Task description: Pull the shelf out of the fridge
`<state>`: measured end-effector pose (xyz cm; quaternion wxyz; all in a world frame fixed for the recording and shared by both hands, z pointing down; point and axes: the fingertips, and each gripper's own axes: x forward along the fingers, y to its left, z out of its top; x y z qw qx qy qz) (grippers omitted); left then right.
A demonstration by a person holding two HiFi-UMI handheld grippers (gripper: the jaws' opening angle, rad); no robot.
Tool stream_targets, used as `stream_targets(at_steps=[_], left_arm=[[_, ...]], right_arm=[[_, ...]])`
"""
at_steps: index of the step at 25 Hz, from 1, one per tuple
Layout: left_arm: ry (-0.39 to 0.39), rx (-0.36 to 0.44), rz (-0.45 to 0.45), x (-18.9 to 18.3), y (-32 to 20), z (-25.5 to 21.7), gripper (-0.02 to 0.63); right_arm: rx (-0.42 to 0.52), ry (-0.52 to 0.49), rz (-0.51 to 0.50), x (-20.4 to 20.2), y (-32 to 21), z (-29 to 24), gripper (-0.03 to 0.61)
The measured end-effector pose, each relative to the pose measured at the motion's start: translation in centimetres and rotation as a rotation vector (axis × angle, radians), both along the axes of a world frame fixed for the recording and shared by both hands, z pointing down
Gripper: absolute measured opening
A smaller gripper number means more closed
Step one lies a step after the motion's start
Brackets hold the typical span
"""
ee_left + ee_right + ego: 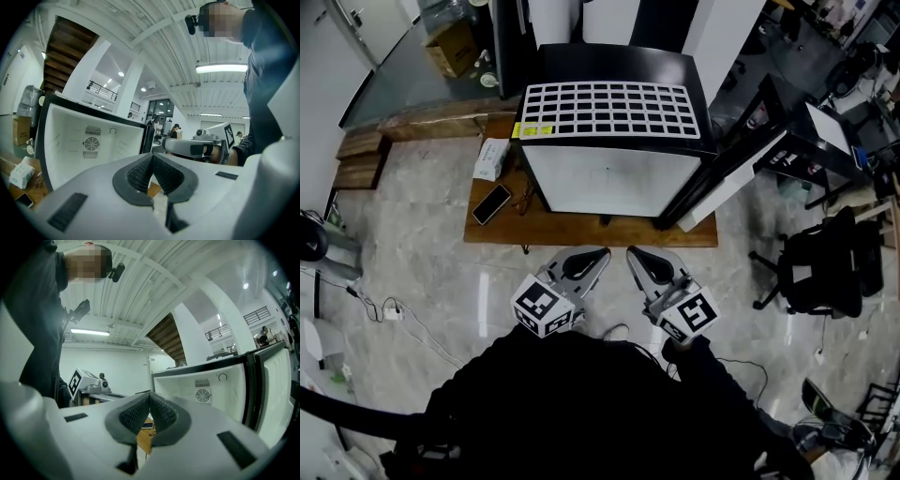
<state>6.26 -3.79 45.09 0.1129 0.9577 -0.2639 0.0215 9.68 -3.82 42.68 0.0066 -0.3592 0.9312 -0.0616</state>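
1. Pale marble floor [422, 216] all round, and a low wooden surface [502, 230] carries the fridge [614, 178] on its right half, with the door [722, 178] swung wide past the right edge.
2. And the white grid shelf [609, 110] lies flat on the fridge's top, along its front edge, not inside.
3. Both gripper views look into the cavity: bare white walls, a fan grille, no shelf in sight.
4. Left tool [602, 253] has its jaws pressed together on nothing. Right tool [632, 254] is the same, closed and empty. They hover side by side just off the surface's front edge, clear of the fridge.
5. A phone [491, 203] sits near the surface's front left corner.
6. By the look of it, the pull is done, with the shelf out and parked. The next move calls for little, at most a check that the shelf sits steady, since it reaches right to that front edge.
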Motion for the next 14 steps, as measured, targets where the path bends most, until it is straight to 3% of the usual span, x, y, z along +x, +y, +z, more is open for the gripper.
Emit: stream_targets(at_steps=[14], left_arm=[[-0.008,0.013,-0.025,0.3,1.2,0.0,0.006]], right_arm=[[-0.009,0.015,0.001,1.2,1.4,1.2,0.006]])
